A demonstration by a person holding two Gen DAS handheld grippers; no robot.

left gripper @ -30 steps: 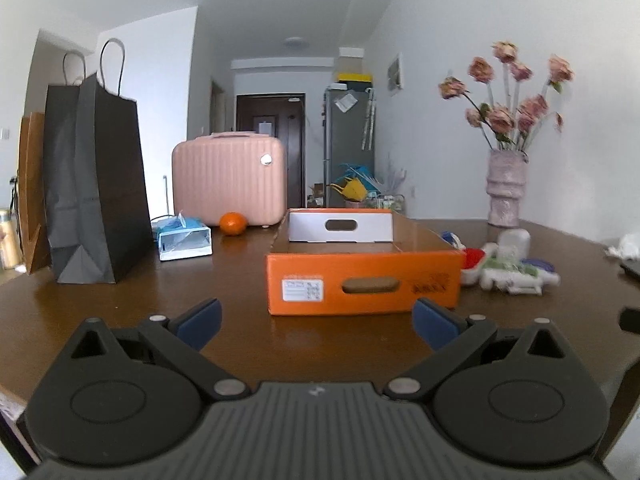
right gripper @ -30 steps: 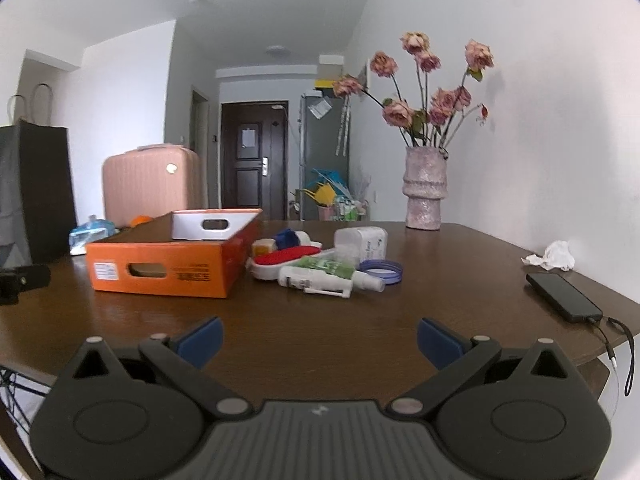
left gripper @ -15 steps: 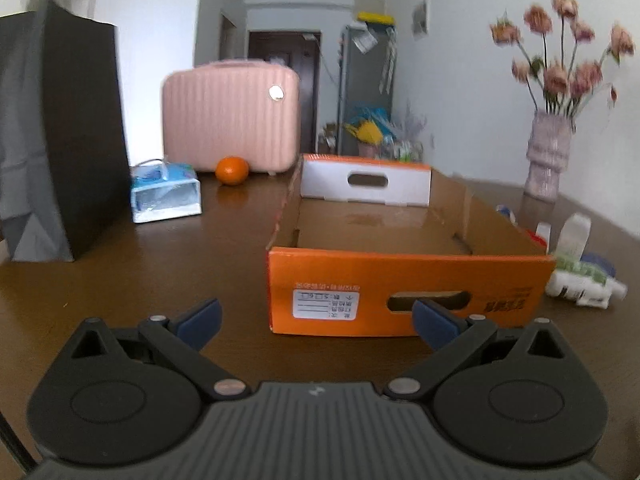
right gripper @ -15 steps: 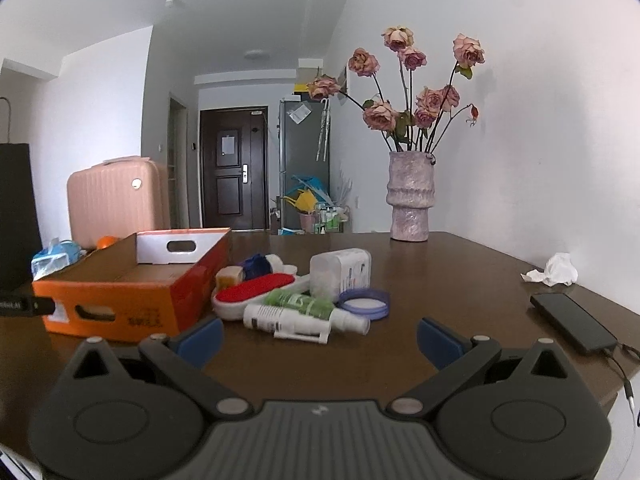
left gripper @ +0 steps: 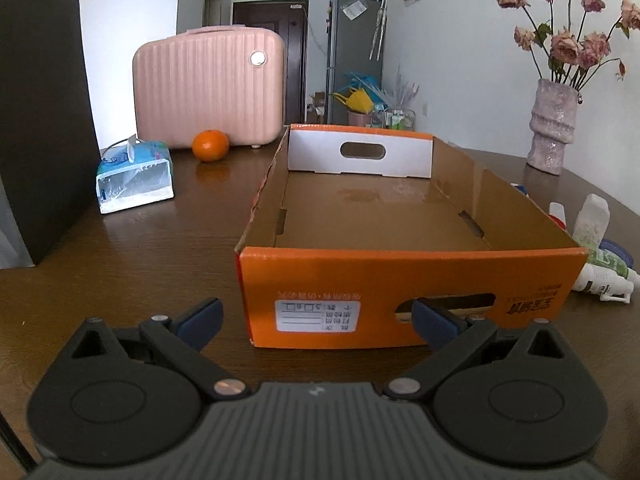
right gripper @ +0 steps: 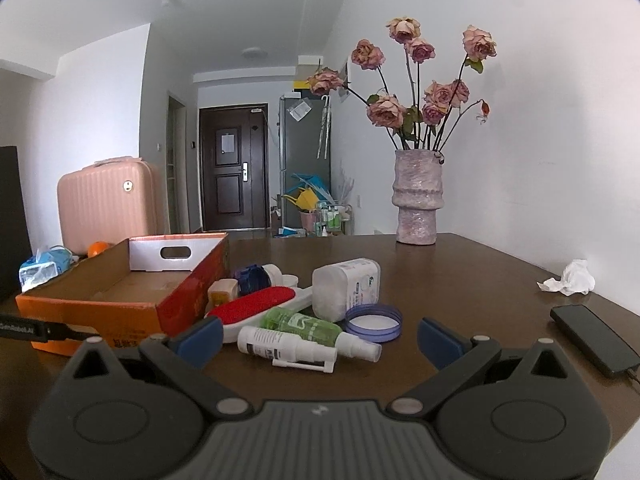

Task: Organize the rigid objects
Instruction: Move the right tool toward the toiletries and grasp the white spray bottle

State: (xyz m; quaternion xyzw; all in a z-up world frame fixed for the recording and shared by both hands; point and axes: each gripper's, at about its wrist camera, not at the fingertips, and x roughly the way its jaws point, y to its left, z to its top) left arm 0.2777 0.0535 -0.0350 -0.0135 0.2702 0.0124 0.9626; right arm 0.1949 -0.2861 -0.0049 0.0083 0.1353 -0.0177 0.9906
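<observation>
Both grippers have closed in on the counter (right gripper: 460,264), the left gripper (left gripper: 316,314) with empty jaws narrowing before the still-bare orange box (left gripper: 400,292), the right gripper (right gripper: 320,334) wide open, nothing grasped, over unsorted bottles (right gripper: 288,346) lying beside that box.

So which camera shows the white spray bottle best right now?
Right wrist: the white spray bottle lies whole, just ahead of the right gripper. Left wrist shows only its end past the orange box.
</observation>
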